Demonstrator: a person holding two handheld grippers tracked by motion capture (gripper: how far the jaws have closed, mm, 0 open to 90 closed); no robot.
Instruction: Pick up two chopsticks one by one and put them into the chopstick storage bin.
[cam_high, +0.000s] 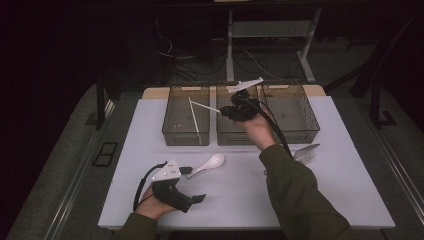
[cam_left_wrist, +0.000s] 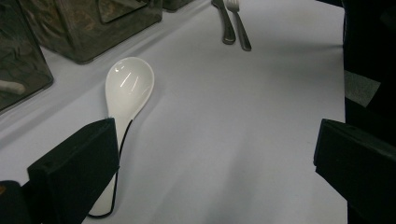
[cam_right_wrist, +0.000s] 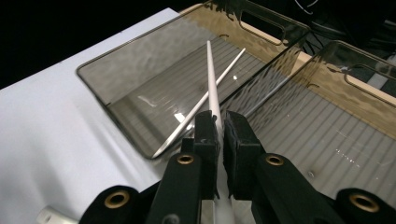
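My right gripper (cam_high: 223, 111) (cam_right_wrist: 220, 122) is shut on a thin white chopstick (cam_high: 205, 106) (cam_right_wrist: 211, 79). The stick pokes out leftward over the left clear bin (cam_high: 172, 135) (cam_right_wrist: 116, 46). A second white chopstick (cam_high: 195, 120) (cam_right_wrist: 196, 109) lies slanted on that bin's floor. Near the table's front left, my left gripper (cam_high: 196, 185) (cam_left_wrist: 215, 135) stands open on the white mat with nothing between its jaws. A white ceramic spoon (cam_high: 210, 162) (cam_left_wrist: 128, 84) lies just beside its left jaw, bowl pointing away from it.
A middle bin (cam_high: 235, 136) (cam_right_wrist: 317, 130) and a right bin (cam_high: 295, 112) stand in a row with the left one at the table's back. A metal fork (cam_high: 306, 157) (cam_left_wrist: 240, 28) and knife (cam_high: 305, 149) (cam_left_wrist: 224, 23) lie at the right, by my right sleeve.
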